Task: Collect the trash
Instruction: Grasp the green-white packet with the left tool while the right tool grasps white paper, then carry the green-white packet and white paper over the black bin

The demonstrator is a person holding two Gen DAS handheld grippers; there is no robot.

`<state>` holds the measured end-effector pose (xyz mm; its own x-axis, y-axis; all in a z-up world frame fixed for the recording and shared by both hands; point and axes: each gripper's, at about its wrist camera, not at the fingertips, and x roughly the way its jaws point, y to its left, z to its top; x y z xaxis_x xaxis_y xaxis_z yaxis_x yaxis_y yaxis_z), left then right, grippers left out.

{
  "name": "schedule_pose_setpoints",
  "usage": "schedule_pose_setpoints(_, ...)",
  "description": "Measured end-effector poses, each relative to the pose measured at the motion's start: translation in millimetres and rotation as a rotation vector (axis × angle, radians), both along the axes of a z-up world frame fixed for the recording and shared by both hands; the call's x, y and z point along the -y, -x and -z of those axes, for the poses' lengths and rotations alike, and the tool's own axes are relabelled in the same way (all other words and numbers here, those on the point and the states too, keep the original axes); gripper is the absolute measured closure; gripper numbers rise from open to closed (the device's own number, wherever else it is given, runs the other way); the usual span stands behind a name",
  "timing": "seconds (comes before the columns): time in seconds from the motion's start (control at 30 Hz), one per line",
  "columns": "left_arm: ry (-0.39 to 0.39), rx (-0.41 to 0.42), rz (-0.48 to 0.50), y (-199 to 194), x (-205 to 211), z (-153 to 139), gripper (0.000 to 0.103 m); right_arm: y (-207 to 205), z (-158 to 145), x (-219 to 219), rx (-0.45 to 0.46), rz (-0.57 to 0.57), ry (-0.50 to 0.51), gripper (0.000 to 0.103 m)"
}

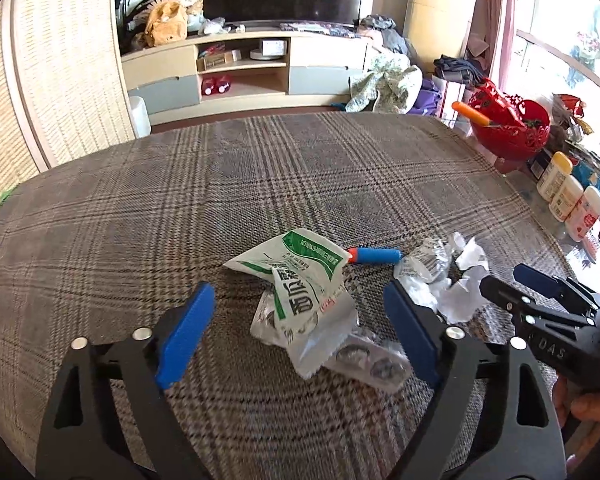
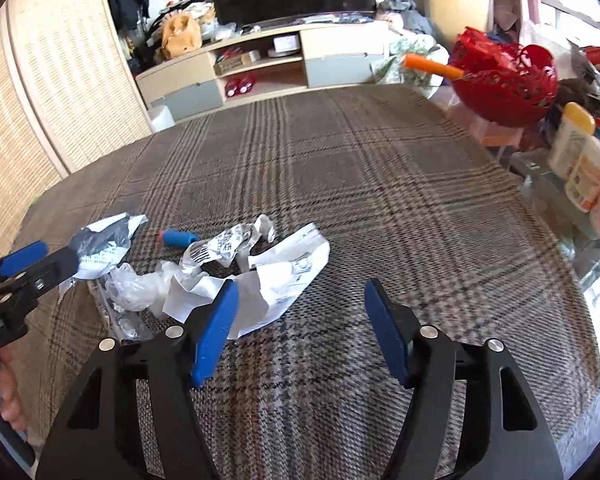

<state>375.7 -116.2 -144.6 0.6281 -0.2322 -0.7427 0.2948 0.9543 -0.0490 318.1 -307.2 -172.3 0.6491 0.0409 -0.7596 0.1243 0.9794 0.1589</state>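
Observation:
A green-and-white snack wrapper point(image 1: 300, 280) lies crumpled on the plaid cloth point(image 1: 180, 208), on top of clear plastic packaging point(image 1: 364, 360). My left gripper point(image 1: 300, 320) is open, its blue pads either side of the wrapper, just above it. A blue tube with a red end point(image 1: 374, 257) lies behind. Crumpled white paper point(image 1: 460, 280) lies to the right; it also shows in the right wrist view point(image 2: 276, 280). My right gripper point(image 2: 300, 328) is open and empty, its left pad over the paper's edge. The wrapper point(image 2: 104, 248) and tube point(image 2: 180, 237) show at left.
A red basket point(image 2: 508, 84) with an orange-handled tool point(image 2: 432, 66) stands at the table's far right. Several white bottles point(image 2: 580, 160) stand along the right edge. A TV stand point(image 1: 240, 68) is beyond the table. The left gripper shows in the right wrist view point(image 2: 32, 268).

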Motion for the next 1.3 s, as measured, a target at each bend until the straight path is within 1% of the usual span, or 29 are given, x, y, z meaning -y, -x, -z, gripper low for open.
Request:
schedule_pose_setpoints(0.03,-0.002,-0.010,0.002,-4,1,4,0.029,-2,2,-1,-0.003,-0.005,0.003,0.040)
schedule_pose_setpoints(0.1,-0.001,-0.029,0.007,-9,2,10,0.041,-7,7,-4,-0.016,-0.019,0.007,0.049)
schedule_pose_setpoints(0.13,0.002,-0.044,0.012,-12,2,14,0.045,-10,9,-4,-0.023,-0.023,0.008,0.052)
schedule_pose_setpoints(0.17,0.003,-0.057,0.016,-14,2,16,0.051,-11,11,-5,-0.028,-0.025,0.009,0.061)
schedule_pose_setpoints(0.2,0.001,-0.065,0.021,-15,2,18,0.054,-13,13,-5,-0.034,-0.028,0.008,0.067)
schedule_pose_setpoints(0.23,-0.001,-0.068,0.027,-16,1,20,0.054,-13,14,-6,-0.028,-0.031,0.008,0.067)
schedule_pose_setpoints(0.27,-0.002,-0.068,0.029,-17,0,21,0.058,-13,14,-6,-0.022,-0.035,0.008,0.072)
schedule_pose_setpoints(0.3,-0.002,-0.070,0.028,-18,-1,22,0.065,-12,13,-6,-0.020,-0.040,-0.001,0.083)
schedule_pose_setpoints(0.4,0.005,-0.074,0.026,-18,-6,22,0.069,-9,11,-5,-0.010,-0.038,0.002,0.096)
schedule_pose_setpoints(0.47,0.013,-0.069,0.028,-17,-10,20,0.071,-4,8,-6,0.008,-0.046,-0.002,0.099)
schedule_pose_setpoints(0.67,0.025,-0.023,0.024,-1,-17,1,0.072,19,-12,-5,0.064,-0.038,-0.012,0.100)
schedule_pose_setpoints(0.87,0.035,0.035,0.020,31,-25,-35,0.072,46,-41,-3,0.102,-0.035,-0.004,0.100)
schedule_pose_setpoints(1.07,0.044,0.074,0.003,85,-36,-69,0.072,86,-73,-10,0.143,-0.043,0.012,0.100)
schedule_pose_setpoints(1.2,0.029,0.100,-0.013,128,-41,-79,0.072,118,-88,-12,0.165,-0.045,0.007,0.100)
schedule_pose_setpoints(1.3,0.034,0.114,-0.020,163,-47,-86,0.072,140,-97,-18,0.179,-0.055,0.009,0.100)
